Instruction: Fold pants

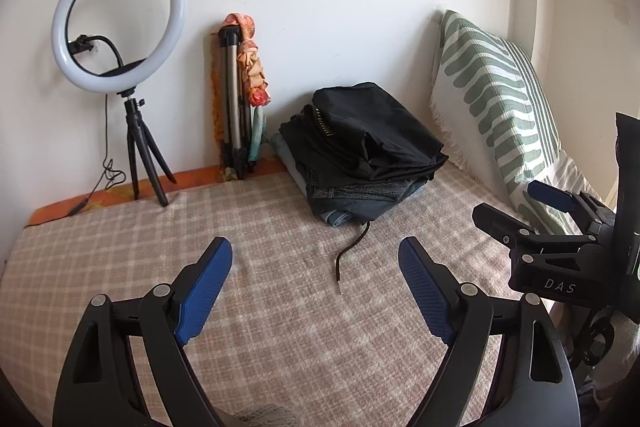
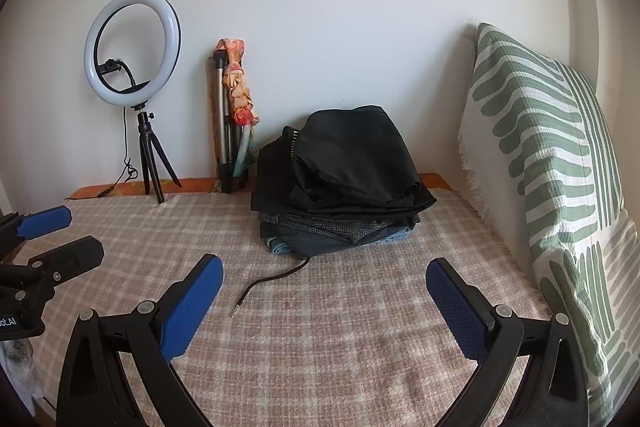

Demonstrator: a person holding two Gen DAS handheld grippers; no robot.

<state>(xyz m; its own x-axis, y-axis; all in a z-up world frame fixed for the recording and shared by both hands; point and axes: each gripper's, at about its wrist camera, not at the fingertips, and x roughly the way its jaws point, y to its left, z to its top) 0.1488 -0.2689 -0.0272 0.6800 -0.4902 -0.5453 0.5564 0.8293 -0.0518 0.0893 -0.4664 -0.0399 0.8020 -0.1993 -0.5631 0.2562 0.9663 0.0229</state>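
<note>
While both hand-held grippers hover with fingers spread and nothing held, left (image 1: 316,255) and right (image 2: 324,277), the pants sit in a folded stack (image 2: 340,183) at the bed's (image 2: 320,347) far edge by the wall, likely parked there. Which layer is pants? Hard to tell; a cord (image 2: 268,283) trails out underneath.

My left gripper (image 1: 316,259) hangs wide open over the checked bed cover (image 1: 120,267), holding nothing. Stack of dark pants (image 1: 360,155) sits ahead by the wall, its cord (image 1: 352,251) trailing toward me, right gripper (image 1: 524,211) alongside.
</note>
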